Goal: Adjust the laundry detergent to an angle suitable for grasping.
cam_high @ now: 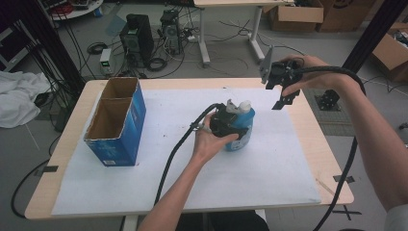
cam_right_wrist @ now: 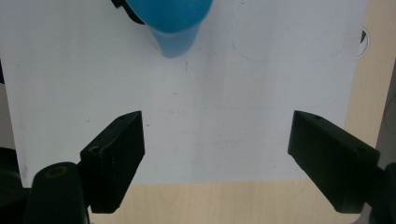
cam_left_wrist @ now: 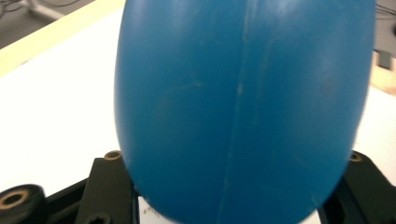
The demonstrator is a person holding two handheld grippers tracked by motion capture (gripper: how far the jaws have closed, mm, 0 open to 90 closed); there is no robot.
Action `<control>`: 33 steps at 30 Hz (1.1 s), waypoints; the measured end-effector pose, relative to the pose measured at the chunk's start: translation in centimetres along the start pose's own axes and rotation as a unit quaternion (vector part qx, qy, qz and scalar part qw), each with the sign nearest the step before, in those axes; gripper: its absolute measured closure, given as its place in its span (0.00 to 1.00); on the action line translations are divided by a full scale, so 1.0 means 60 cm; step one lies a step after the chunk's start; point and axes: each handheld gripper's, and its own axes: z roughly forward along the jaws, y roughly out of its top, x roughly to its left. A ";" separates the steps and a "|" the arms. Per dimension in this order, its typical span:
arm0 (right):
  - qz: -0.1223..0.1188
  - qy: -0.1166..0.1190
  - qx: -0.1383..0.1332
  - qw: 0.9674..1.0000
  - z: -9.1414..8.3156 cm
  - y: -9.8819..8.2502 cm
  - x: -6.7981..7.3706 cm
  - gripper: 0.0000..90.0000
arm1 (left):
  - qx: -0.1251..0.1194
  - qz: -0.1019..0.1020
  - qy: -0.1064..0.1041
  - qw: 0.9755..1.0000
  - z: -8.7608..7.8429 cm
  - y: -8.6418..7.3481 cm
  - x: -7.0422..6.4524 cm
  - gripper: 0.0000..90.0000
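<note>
While the left gripper [cam_high: 235,126] clamps the smooth blue plastic bottle [cam_high: 243,130] and the right gripper [cam_right_wrist: 215,154] hangs open beyond it, that rounded wall could slip free.

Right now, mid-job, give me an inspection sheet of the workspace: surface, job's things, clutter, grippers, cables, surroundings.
Surface: wooden table covered by a white sheet with faint marks.
Job's things: blue bottle with a white cap, upright near the sheet's middle.
Clutter: open blue cardboard box with two compartments, standing at the left; inside looks empty.
Grippers: left gripper shut on the blue bottle, jaws on either side of its body; right gripper open, held in the air above the sheet's far right part.
Cables: one black cable trails from the left gripper, another from the right.
Surroundings: computer towers, cardboard boxes and loose wires on the floor.
</note>
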 end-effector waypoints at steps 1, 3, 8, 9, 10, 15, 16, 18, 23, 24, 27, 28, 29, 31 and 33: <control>0.000 -0.001 0.000 1.000 0.000 0.000 0.000 0.21 | 0.000 0.009 -0.008 1.000 -0.008 -0.003 0.001 0.48; 0.002 -0.001 0.000 1.000 -0.001 -0.001 0.000 0.21 | 0.002 0.021 -0.018 1.000 -0.020 -0.007 0.004 0.48; 0.003 -0.001 -0.001 1.000 -0.003 -0.002 0.001 0.21 | 0.014 0.053 -0.041 0.998 -0.052 -0.018 0.009 0.49; 0.002 -0.001 -0.001 1.000 -0.002 -0.002 0.001 0.21 | 0.012 0.056 -0.045 0.997 -0.058 -0.021 0.011 0.49; 0.002 -0.001 -0.001 1.000 -0.002 -0.002 0.001 0.21 | 0.012 0.061 -0.051 0.997 -0.064 -0.025 0.012 0.48; -0.001 0.000 0.002 1.000 0.000 0.001 0.002 0.21 | 0.020 0.082 -0.067 0.994 -0.088 -0.052 0.010 0.49; -0.001 0.000 0.001 1.000 0.000 0.002 0.002 0.21 | 0.021 0.083 -0.070 0.994 -0.090 -0.058 0.009 0.49; 0.000 0.000 0.002 1.000 0.000 0.003 0.002 0.21 | 0.023 0.088 -0.073 0.993 -0.092 -0.066 0.008 0.49; -0.002 0.001 0.003 1.000 0.003 0.005 0.002 0.21 | 0.032 0.099 -0.087 0.991 -0.103 -0.096 0.004 0.49; -0.002 0.001 0.003 1.000 0.003 0.005 0.002 0.21 | 0.032 0.099 -0.087 0.991 -0.103 -0.096 0.004 0.49; -0.002 0.002 0.005 1.000 0.005 0.006 0.001 0.21 | 0.027 0.102 -0.095 0.990 -0.113 -0.105 0.002 0.49; -0.002 0.003 0.006 1.000 0.006 0.007 0.000 0.21 | 0.025 0.103 -0.097 0.990 -0.117 -0.109 0.000 0.49; -0.002 0.003 0.006 1.000 0.006 0.007 0.000 0.21 | 0.025 0.103 -0.097 0.990 -0.117 -0.109 0.000 0.49; -0.003 0.004 0.008 1.000 0.008 0.009 0.000 0.21 | 0.028 0.112 -0.099 0.988 -0.122 -0.113 -0.003 0.49; -0.004 0.003 0.007 1.000 0.008 0.011 -0.001 0.21 | 0.028 0.116 -0.102 0.988 -0.125 -0.115 -0.004 0.49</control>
